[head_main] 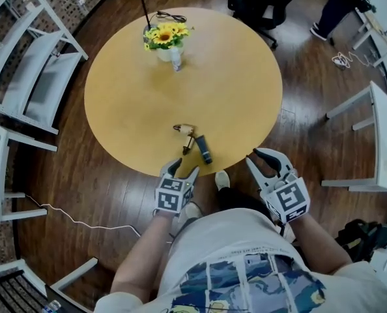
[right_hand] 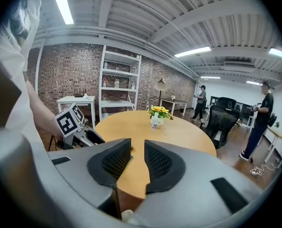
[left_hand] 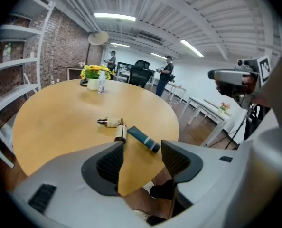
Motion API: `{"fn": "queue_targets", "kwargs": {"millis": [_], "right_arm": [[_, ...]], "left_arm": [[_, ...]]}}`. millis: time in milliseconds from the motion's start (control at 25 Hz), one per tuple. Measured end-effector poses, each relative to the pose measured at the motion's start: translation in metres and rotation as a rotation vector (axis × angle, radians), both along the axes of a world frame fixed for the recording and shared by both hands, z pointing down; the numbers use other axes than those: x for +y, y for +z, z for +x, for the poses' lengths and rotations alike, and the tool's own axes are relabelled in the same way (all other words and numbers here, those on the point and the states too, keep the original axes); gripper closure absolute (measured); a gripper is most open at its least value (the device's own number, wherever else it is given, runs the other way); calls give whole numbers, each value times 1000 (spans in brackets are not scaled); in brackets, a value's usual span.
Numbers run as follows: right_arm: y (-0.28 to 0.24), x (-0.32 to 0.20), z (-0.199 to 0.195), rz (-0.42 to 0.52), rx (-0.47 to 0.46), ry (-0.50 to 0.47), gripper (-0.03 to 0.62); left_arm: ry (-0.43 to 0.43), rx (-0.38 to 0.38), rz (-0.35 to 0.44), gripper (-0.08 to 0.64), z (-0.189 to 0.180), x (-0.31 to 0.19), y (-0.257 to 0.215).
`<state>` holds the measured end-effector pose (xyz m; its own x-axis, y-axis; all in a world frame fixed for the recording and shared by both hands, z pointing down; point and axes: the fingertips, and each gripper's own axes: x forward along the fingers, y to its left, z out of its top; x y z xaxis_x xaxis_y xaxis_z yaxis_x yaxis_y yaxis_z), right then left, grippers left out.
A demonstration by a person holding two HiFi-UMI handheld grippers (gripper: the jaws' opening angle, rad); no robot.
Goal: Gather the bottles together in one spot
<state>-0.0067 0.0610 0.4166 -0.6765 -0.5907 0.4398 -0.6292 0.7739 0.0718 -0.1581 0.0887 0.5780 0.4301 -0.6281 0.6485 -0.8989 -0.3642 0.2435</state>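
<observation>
Three small items lie close together near the front edge of the round wooden table point(head_main: 128, 90): a cream bottle point(head_main: 184, 128) point(left_hand: 110, 122), a brown bottle point(head_main: 189, 144) point(left_hand: 120, 133) and a dark teal tube point(head_main: 203, 149) point(left_hand: 143, 138). A further small clear bottle point(head_main: 175, 60) point(left_hand: 101, 85) stands at the far side against the flower pot. My left gripper point(head_main: 183, 169) point(left_hand: 141, 158) hovers at the table's front edge just short of the three, jaws open and empty. My right gripper point(head_main: 264, 156) point(right_hand: 137, 163) hangs off the table's front right edge, jaws a little apart with nothing between them.
A pot of yellow flowers point(head_main: 164, 39) point(right_hand: 158, 113) and a lamp stand sit at the table's far side. White shelving and chairs point(head_main: 30, 83) stand to the left, a white table point(head_main: 382, 135) to the right. A cable point(head_main: 76, 222) trails on the floor. People and office chairs are beyond.
</observation>
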Motion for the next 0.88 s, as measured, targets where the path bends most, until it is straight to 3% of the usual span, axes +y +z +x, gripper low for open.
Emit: {"fn": "queue_targets", "kwargs": {"millis": [80,160,240,400,520,680,760,880], "right_arm": [[4,-15,2,-14,0,-18,477],[9,-32,2,-21,5,-41,479],[15,-47,1,-35,1,-65,482],[27,-68,0,-55,-6,-114,482],[34,-80,-1,-91,-19,-139,482],[43,-94,1,-134,-32,-174,482],[49,-99,4,-150,-32,-195,482],[54,-107,4,-166,-36,-231,482]], "left_arm": [[111,-23,-24,330,26,-3,7],[158,-24,-78,330,45,-7,17],[103,0,-146,331,55,-17,28],[-105,22,-318,302,60,-40,57],[-173,-59,-423,309,56,-49,82],[-111,-241,-392,451,49,-53,92],[-71,-248,-385,453,50,-52,92],[-84,-180,-390,453,52,-56,86]]}}
